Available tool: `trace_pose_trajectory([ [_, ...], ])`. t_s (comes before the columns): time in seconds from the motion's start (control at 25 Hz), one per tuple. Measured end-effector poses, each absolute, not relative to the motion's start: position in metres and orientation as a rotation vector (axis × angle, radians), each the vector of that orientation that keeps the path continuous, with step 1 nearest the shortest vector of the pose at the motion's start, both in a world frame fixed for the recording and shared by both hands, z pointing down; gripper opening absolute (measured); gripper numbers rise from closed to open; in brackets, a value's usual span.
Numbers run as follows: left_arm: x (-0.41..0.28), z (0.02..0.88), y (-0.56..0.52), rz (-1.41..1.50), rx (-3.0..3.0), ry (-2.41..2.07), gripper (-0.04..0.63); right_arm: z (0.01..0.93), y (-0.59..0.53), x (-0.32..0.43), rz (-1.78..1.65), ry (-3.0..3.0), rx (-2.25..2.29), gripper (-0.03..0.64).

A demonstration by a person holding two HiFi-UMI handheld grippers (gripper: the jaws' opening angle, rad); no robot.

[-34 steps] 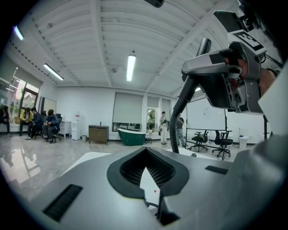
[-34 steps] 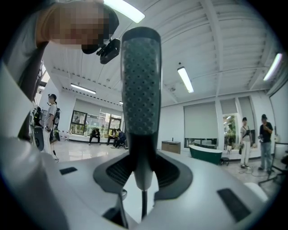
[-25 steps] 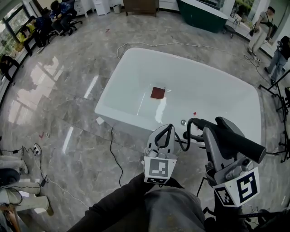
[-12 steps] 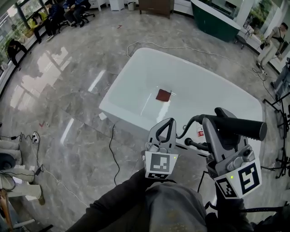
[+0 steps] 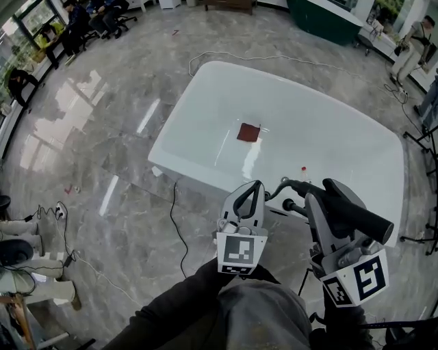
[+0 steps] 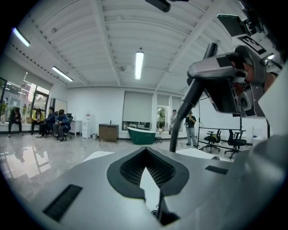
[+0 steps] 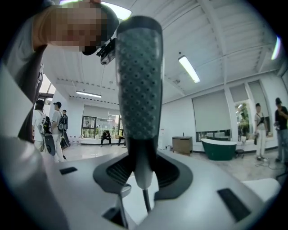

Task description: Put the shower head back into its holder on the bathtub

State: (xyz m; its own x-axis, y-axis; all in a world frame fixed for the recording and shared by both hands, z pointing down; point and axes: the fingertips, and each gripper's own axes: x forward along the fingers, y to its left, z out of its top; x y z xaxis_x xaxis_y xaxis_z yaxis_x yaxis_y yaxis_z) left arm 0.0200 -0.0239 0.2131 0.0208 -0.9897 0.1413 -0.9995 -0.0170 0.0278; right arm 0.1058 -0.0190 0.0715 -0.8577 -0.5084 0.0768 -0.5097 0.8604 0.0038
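The white bathtub [image 5: 205, 109] fills the middle of the head view, with a red-brown cloth [image 5: 248, 132] lying on its bottom. My right gripper [image 5: 320, 204] is shut on the black shower head [image 5: 359, 215] above the tub's near rim. The head slopes down to the right and its hose [image 5: 286, 184] curves off left. In the right gripper view the dimpled shower head [image 7: 138, 76] stands up between the jaws. A dark fitting [image 5: 293, 206] on the near rim is partly hidden. My left gripper [image 5: 250, 190] is shut and holds nothing, just left of the right one.
A small bottle with a red cap [image 5: 304, 171] stands by the tub's near rim. A black cable [image 5: 179, 232] trails over the marble floor. Cords and a power strip [image 5: 60, 210] lie at far left. People sit at top left [image 5: 75, 17]; a dark green tub [image 5: 321, 20] is behind.
My right gripper has come down with the shower head, which now slopes down to the right instead of lying level. The left gripper has barely moved.
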Motion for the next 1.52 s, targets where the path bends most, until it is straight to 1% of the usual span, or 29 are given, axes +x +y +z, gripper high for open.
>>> trace_pose_trajectory([
  [0.4, 0.022, 0.216, -0.041, 0.168, 2.124, -2.123, 0.003, 0.108, -0.038, 0.121, 0.132, -2.923, 0.803, 0.138],
  [0.76, 0.011, 0.226, -0.055, 0.221, 2.090, -2.143, 0.003, 0.131, -0.058, 0.116, 0.169, -2.908, 0.756, 0.138],
  [0.96, -0.003, 0.234, -0.061, 0.218, 2.095, -2.126, 0.003, 0.162, -0.061, 0.105, 0.191, -2.836, 0.774, 0.138],
  [1.52, -0.036, 0.263, -0.082, 0.222, 2.213, -1.895, 0.003, 0.219, -0.075, 0.082, 0.268, -2.682, 1.031, 0.138],
])
